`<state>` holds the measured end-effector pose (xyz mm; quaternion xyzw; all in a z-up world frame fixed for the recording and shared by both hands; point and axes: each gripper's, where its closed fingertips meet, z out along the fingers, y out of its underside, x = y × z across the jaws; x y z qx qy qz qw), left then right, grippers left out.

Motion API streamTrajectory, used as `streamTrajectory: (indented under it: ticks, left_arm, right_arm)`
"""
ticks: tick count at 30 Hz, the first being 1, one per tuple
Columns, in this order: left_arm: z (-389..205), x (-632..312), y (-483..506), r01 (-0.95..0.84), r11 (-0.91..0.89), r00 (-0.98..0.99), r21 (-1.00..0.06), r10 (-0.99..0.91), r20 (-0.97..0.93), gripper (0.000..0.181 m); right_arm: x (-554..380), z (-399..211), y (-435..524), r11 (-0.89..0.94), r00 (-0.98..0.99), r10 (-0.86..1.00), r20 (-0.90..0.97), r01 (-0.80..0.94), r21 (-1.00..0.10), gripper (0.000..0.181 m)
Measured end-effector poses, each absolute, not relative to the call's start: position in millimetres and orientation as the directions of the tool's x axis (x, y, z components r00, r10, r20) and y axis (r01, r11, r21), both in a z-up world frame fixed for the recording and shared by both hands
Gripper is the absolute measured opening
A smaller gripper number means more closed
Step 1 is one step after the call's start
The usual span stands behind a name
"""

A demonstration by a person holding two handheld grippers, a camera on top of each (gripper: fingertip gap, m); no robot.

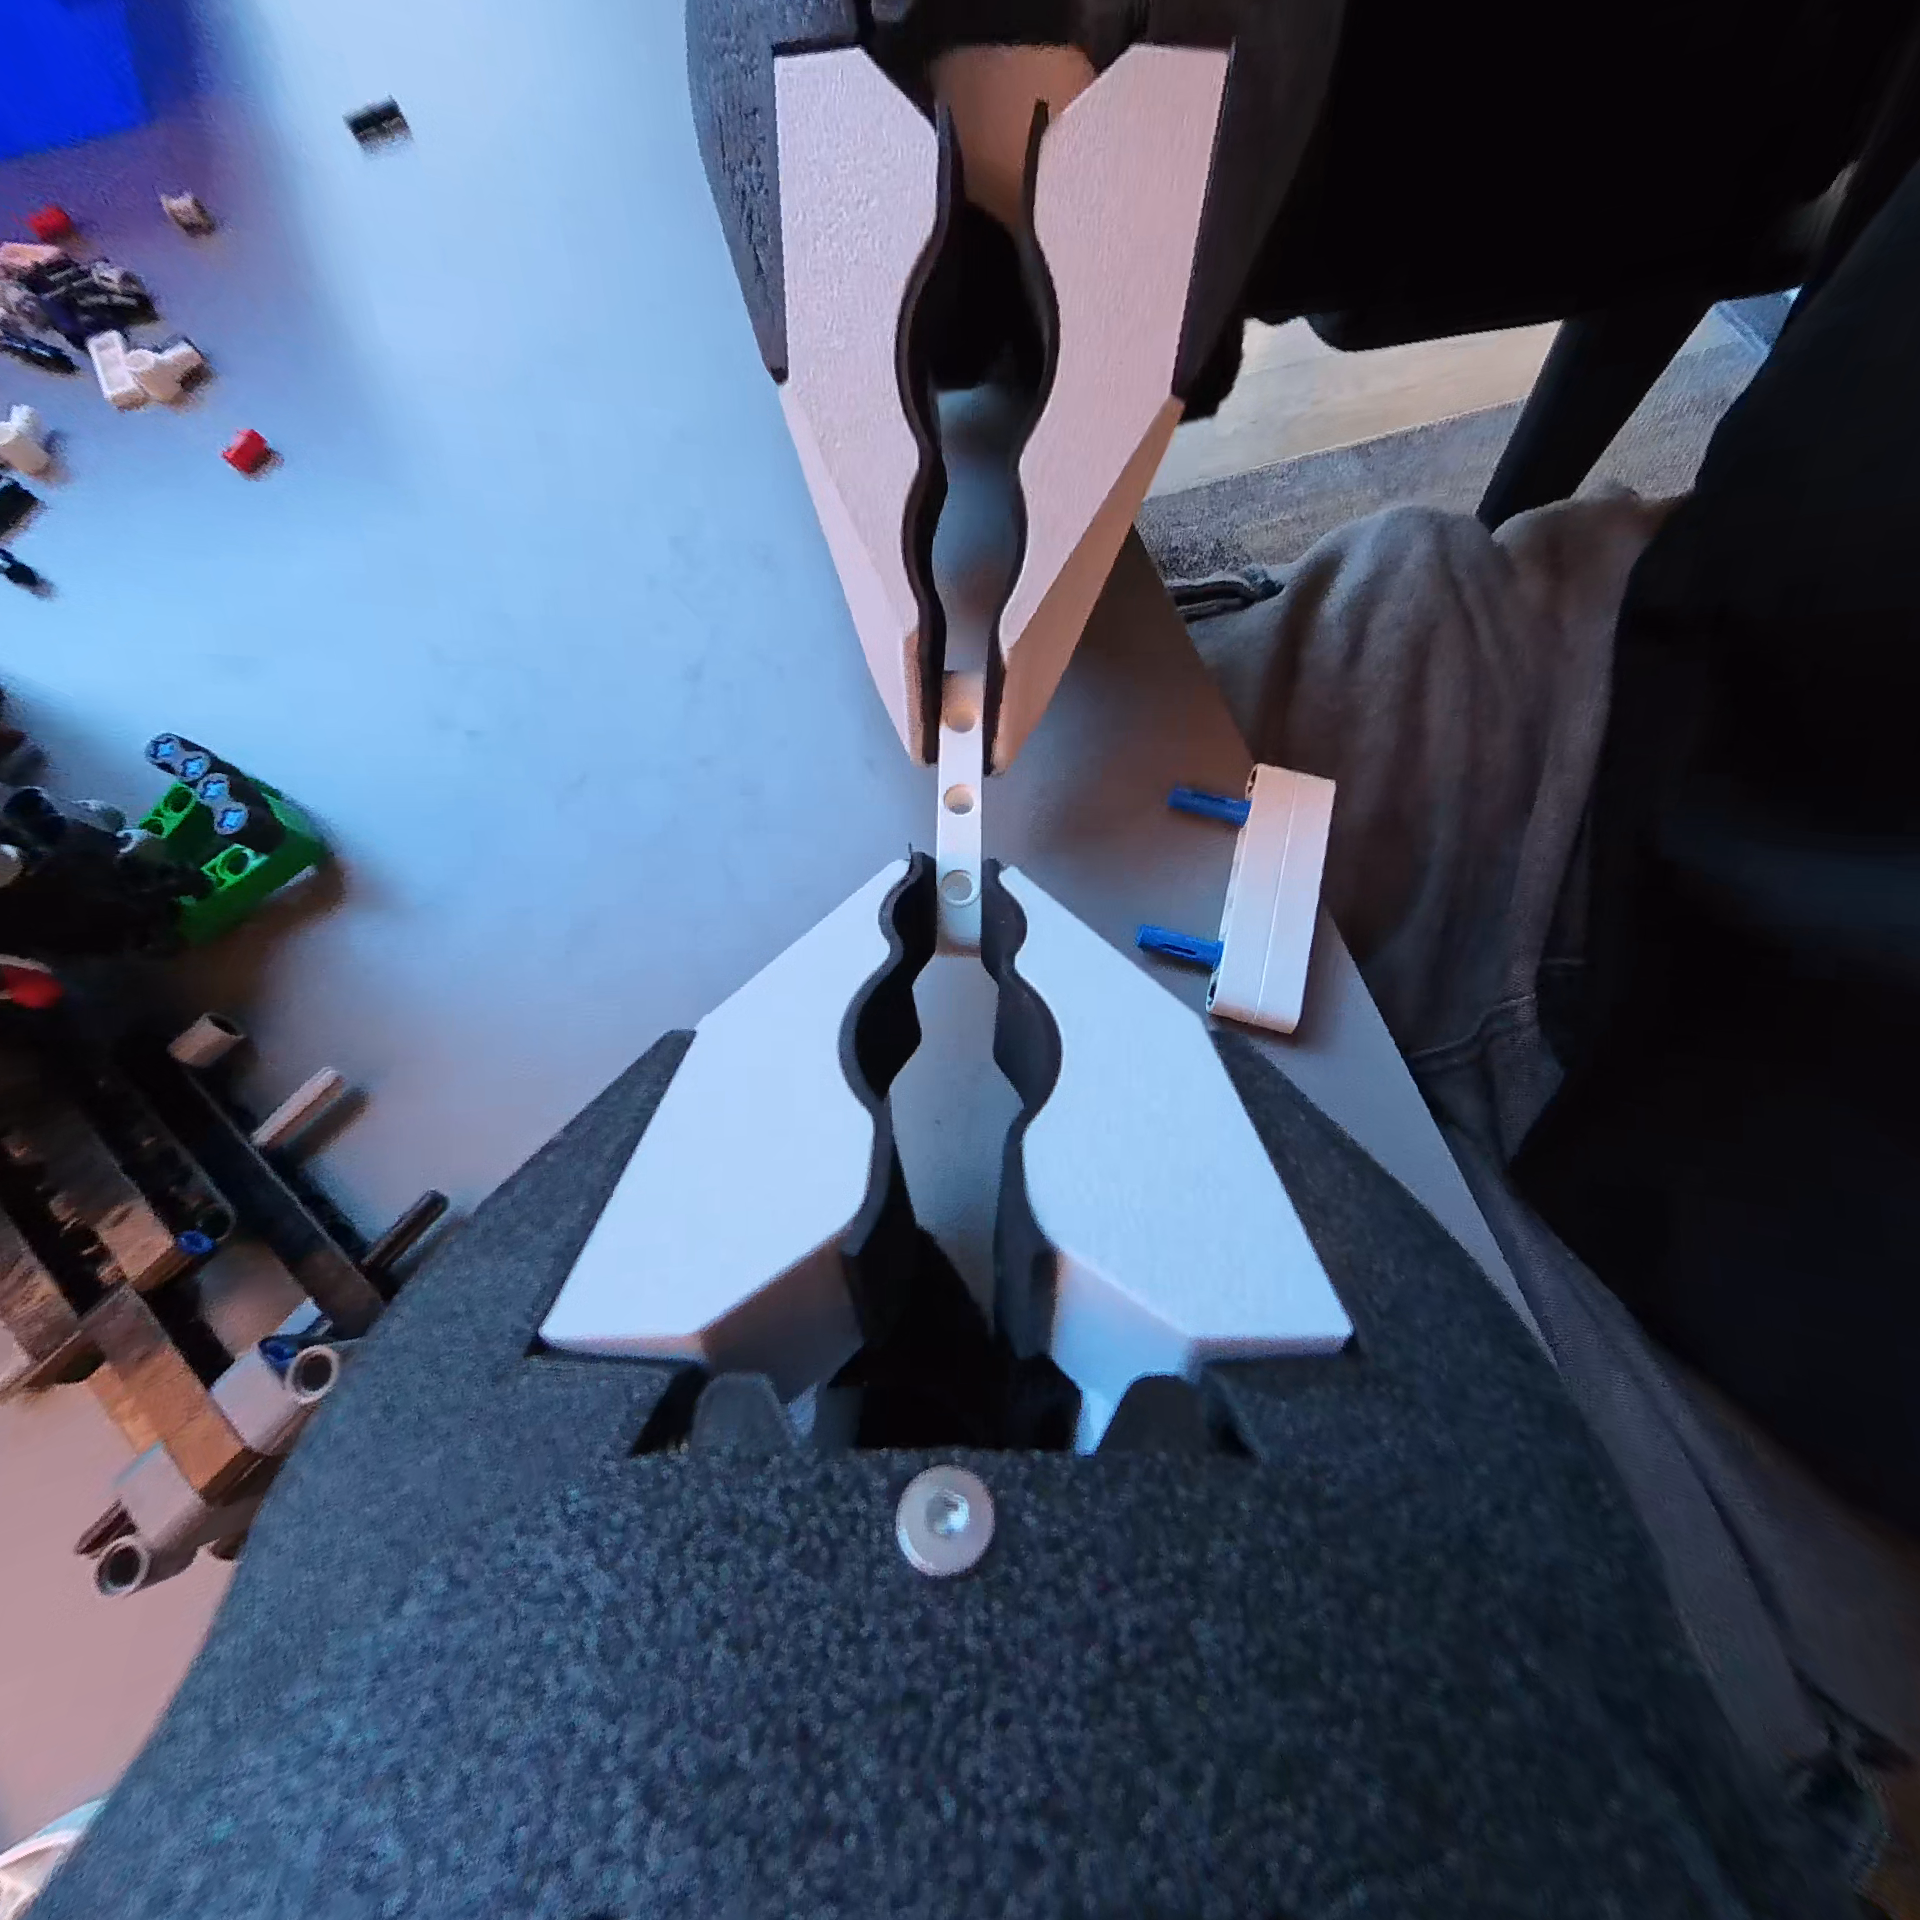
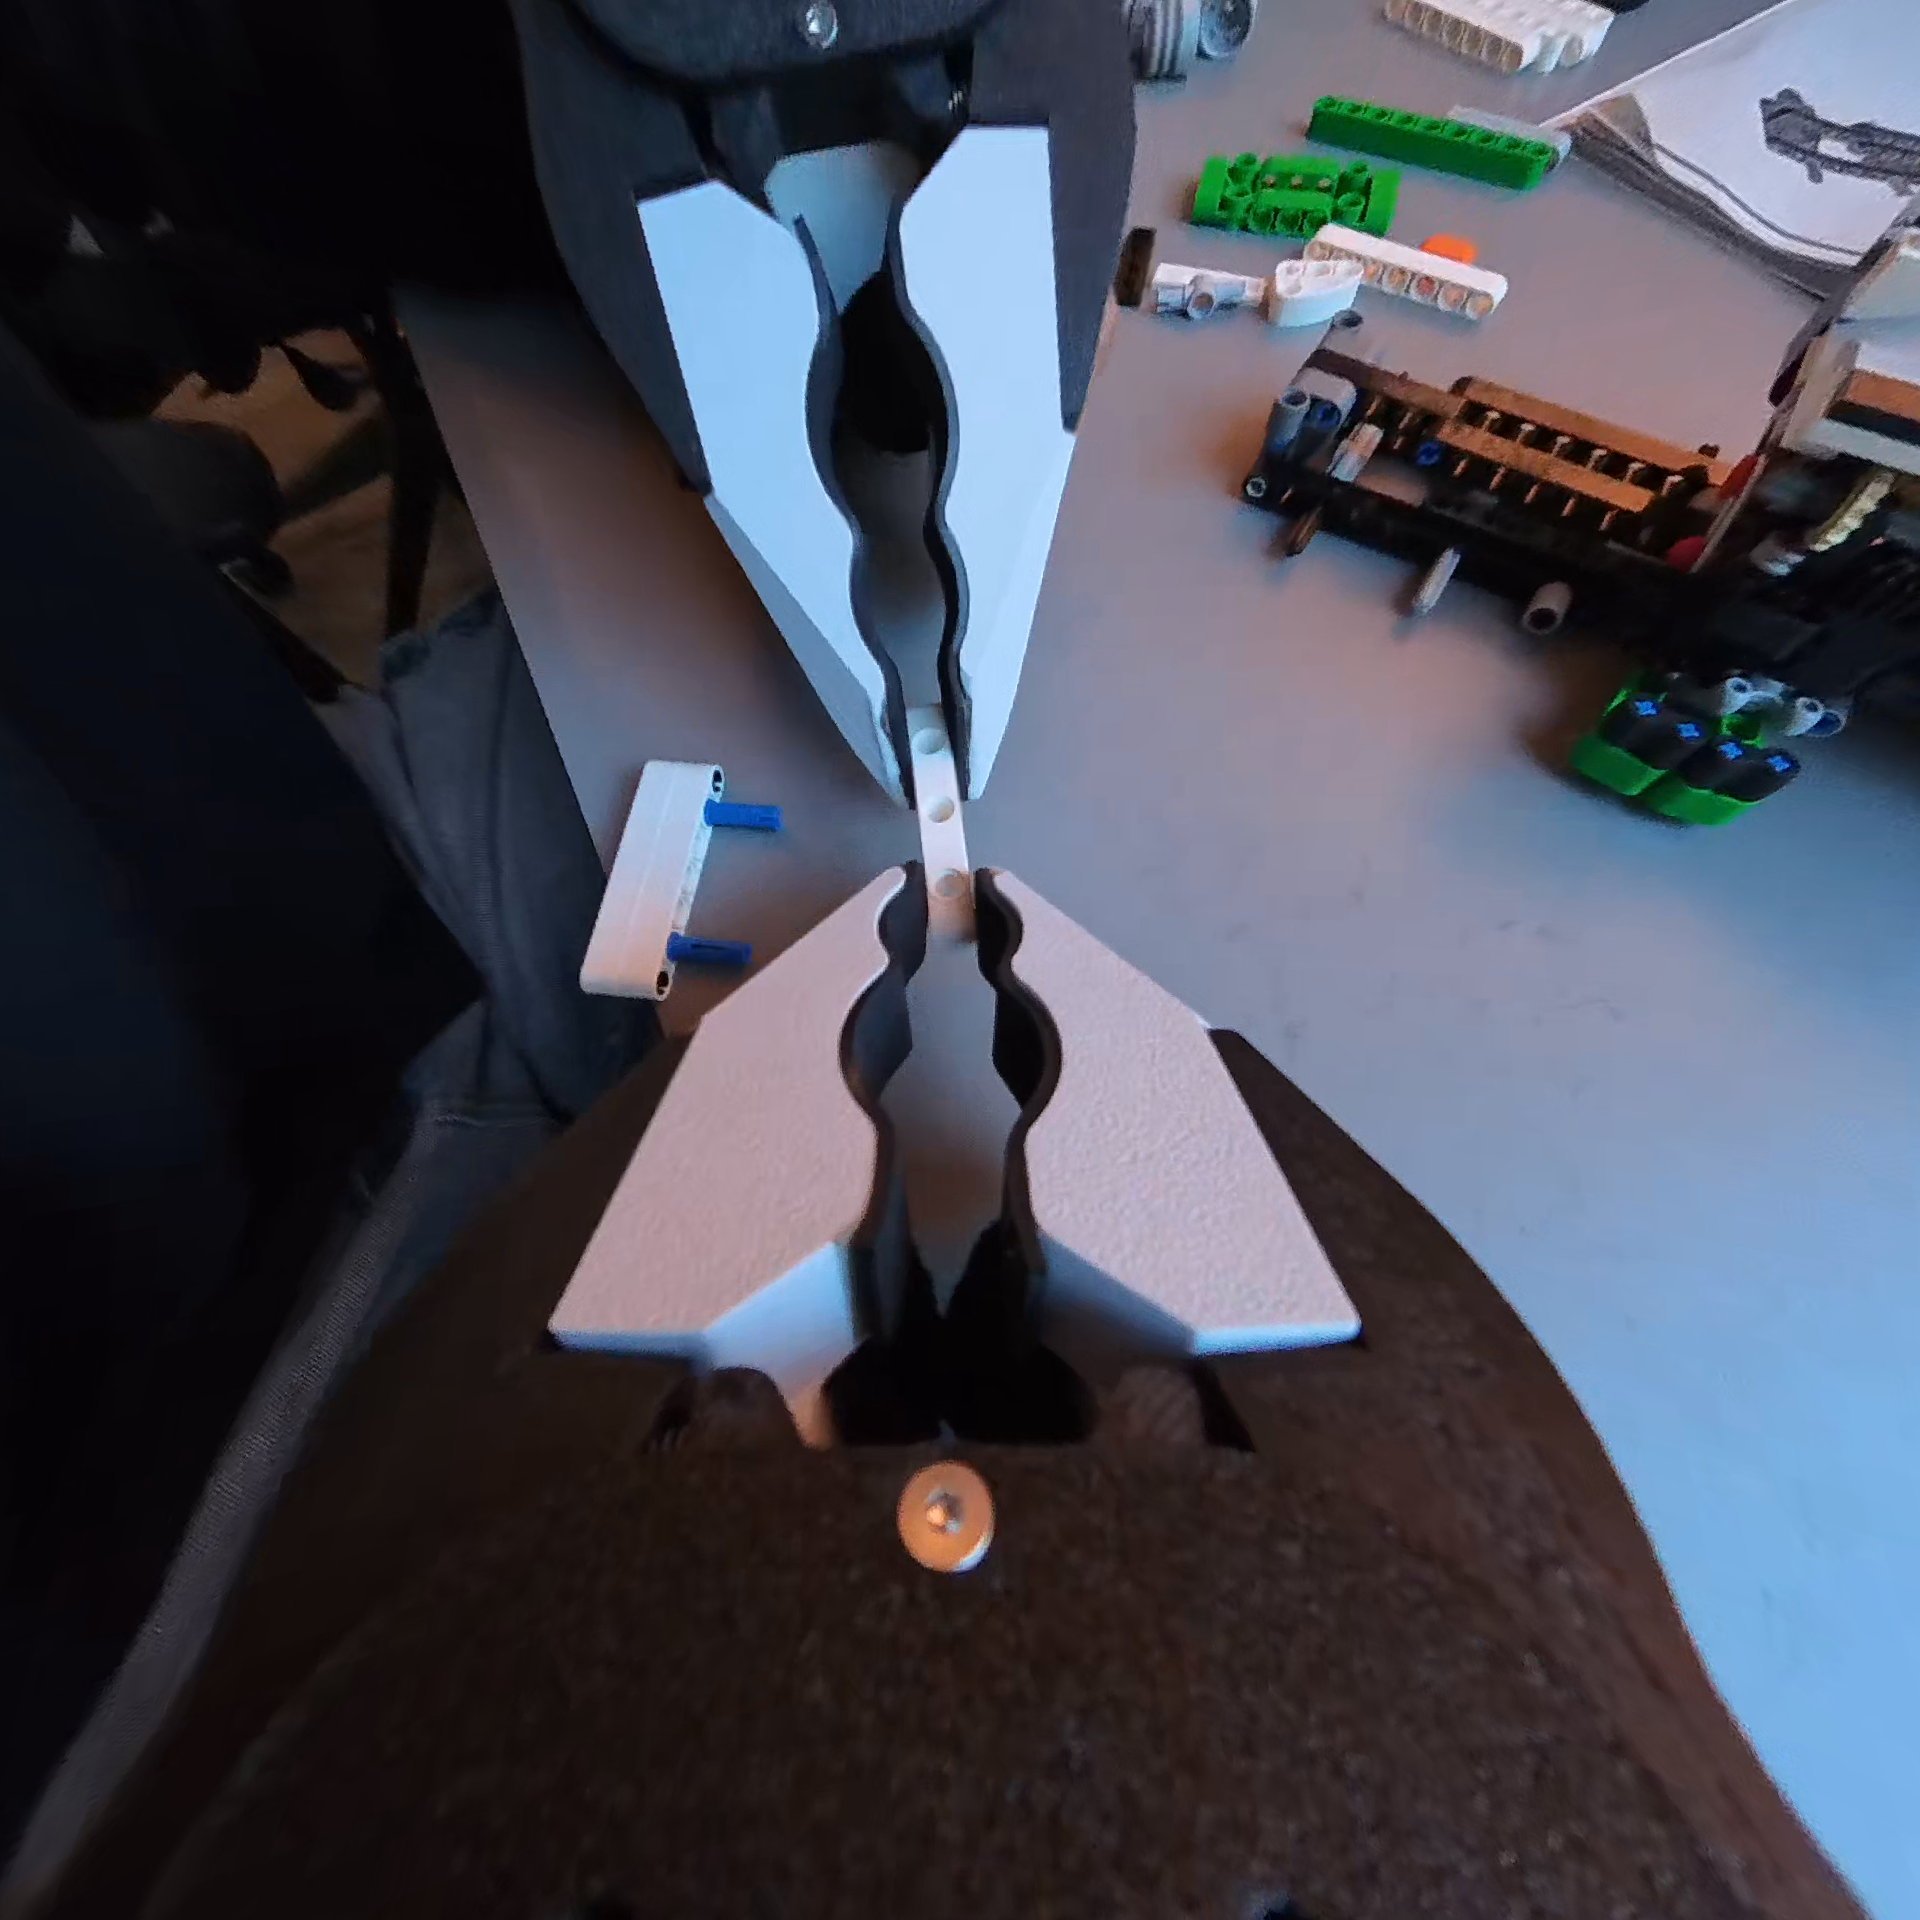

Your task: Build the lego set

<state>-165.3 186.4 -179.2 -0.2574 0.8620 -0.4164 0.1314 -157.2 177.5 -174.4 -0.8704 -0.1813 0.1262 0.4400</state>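
A thin white beam [image 1: 960, 821] with round holes is held between both grippers, tip to tip, above the table's near edge. My left gripper [image 1: 958, 896] is shut on one end of it. The right gripper [image 1: 958, 740] faces it and is shut on the other end. In the right wrist view my right gripper [image 2: 948, 902] pinches the same white beam [image 2: 943, 821], and the left gripper [image 2: 930, 758] pinches it opposite. A white beam with two blue pins [image 1: 1262, 914] lies beside them at the table edge; it also shows in the right wrist view [image 2: 655, 883].
A long black assembled model [image 2: 1507, 468] lies on the grey table [image 2: 1299, 987], with a green and black sub-assembly [image 2: 1683, 758] near it. Loose green, white and red parts [image 2: 1351, 208] and a paper booklet [image 2: 1787, 135] lie farther off. A person's grey-clad leg [image 1: 1455, 727] is beside the table edge. Both grippers' tips are close together, under 4 cm apart.
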Motion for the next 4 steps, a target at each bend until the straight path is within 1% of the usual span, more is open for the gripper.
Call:
streamTrajectory:
  ticks: [1,4]
  left_arm:
    - [-177.2,-164.7,186.9,-0.333,0.51,-0.83,-0.793,-0.557,-0.009,0.006]
    - [-175.2,-162.3,188.7,-0.343,0.491,-0.82,-0.801,-0.573,-0.001,0.006]
  right_arm:
    - [-156.0,-172.1,177.9,-0.541,0.905,0.419,-0.072,0.185,-0.82,0.009]
    - [-153.2,-164.2,178.4,-0.511,0.913,0.395,-0.105,0.124,-0.851,0.012]
